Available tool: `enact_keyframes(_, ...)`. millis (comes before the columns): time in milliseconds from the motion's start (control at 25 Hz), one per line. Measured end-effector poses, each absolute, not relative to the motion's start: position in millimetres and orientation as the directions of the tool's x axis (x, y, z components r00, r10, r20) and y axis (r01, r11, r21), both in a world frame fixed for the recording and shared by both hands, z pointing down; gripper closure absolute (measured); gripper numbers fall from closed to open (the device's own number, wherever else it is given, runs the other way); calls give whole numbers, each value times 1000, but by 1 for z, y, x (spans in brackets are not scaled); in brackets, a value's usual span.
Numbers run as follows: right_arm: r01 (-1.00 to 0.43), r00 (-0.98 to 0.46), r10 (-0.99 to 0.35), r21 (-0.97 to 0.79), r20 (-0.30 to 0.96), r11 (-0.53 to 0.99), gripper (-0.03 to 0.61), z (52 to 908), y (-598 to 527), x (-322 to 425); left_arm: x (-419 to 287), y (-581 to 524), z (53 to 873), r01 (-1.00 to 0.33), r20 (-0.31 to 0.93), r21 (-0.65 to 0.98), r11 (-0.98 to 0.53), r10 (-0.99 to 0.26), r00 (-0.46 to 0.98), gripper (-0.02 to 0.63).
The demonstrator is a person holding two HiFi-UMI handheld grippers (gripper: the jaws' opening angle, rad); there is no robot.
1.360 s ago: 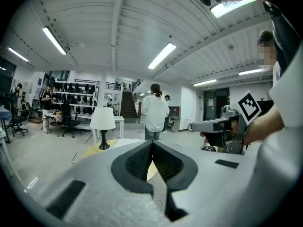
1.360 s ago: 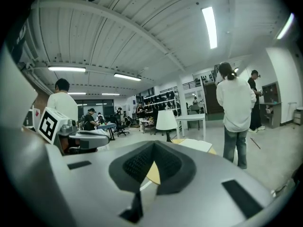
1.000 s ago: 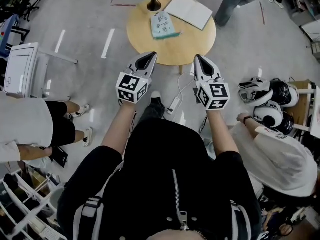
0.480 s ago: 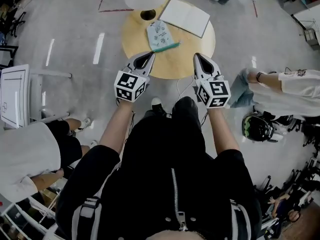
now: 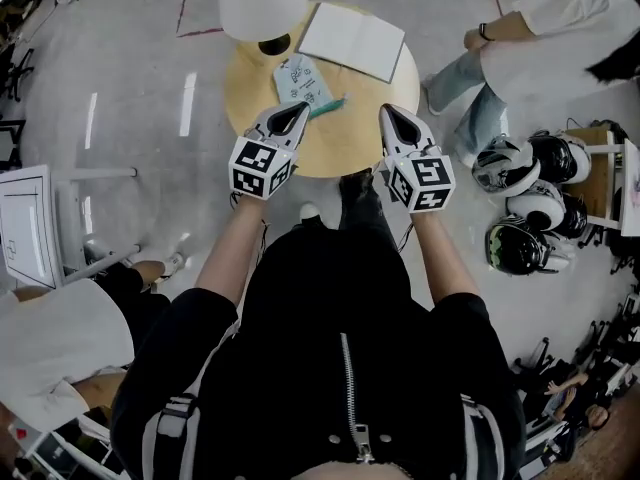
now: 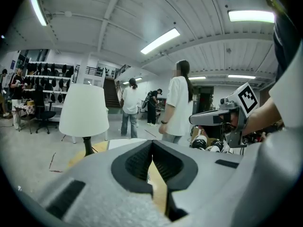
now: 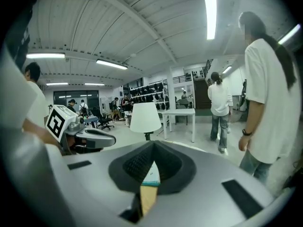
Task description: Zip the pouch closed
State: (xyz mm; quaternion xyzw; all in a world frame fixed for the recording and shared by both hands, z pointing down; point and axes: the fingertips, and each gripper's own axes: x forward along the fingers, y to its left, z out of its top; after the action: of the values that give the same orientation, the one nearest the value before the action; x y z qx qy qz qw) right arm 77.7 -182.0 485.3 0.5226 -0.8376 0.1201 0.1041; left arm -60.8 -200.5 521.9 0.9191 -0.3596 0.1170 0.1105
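- Left tool (image 5: 290, 118) and right tool (image 5: 398, 123), both with jaws pressed together and empty, hover at the near edge of a round table (image 5: 345, 133).
- The pouch (image 5: 300, 80) lies flat on it, just beyond the left tool, beside a lamp (image 5: 262, 3).
- Risk: unpinned, the pouch may slide; a reach could knock the lamp.

No lettering could be read anywhere in the room. The pouch (image 5: 300, 80) on the round worktop (image 5: 352, 133) carried small dark printing (too fine to make out). The cubes (image 5: 260, 166) on the left gripper (image 5: 298, 110) and right gripper (image 5: 386, 111) bore only black-and-white square markers.
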Motion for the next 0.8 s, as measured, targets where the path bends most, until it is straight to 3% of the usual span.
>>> enact_keyframes(440,-901,-427,-831,-95,356,423,575,508,-236,103,-13,-268,566,-635,403,163,-755,-536,742,607)
enact_keyframes(800,-915,-402,-820,-138,407,380,575,541,-245,142,32,-293,631,-599,550,218,-771,-409,728,518)
